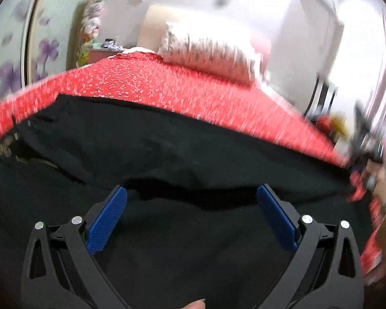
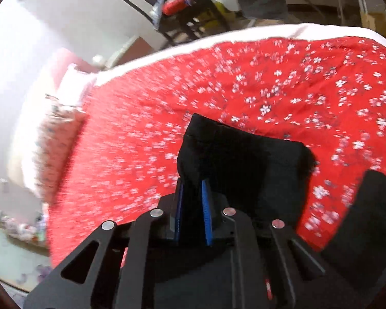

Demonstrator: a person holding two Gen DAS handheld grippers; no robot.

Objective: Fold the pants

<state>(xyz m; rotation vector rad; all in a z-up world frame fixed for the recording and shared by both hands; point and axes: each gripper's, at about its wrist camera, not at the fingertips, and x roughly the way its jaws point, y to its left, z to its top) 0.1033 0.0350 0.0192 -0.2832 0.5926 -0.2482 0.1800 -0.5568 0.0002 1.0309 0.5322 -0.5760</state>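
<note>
My black fabric pants (image 1: 167, 139) lie spread across the bed's red quilt with small white flowers (image 1: 146, 85), and I am partway through a fold, by my reading. My left gripper (image 1: 191, 193) hovers just above the dark cloth with its blue-padded jaws set wide and nothing between them; a raised fold edge runs across the cloth right at the fingertips. My right gripper (image 2: 193, 193) has its jaws drawn narrow and clamped on a bunch of the same black cloth, which stands up lifted in front of the pads, probably a leg end or a corner, though I cannot tell which. More black cloth shows at the lower right of the right wrist view. Both views are smeared by motion blur, so fine detail is uncertain. A white patterned pillow (image 1: 208, 51) sits at the head of the bed, well apart from the pants. Next, I judge, I must carry the lifted end over the spread part and lay it down with edges matched, while my left jaws either pin the crease or take the other corner to keep the layer from dragging.
</note>
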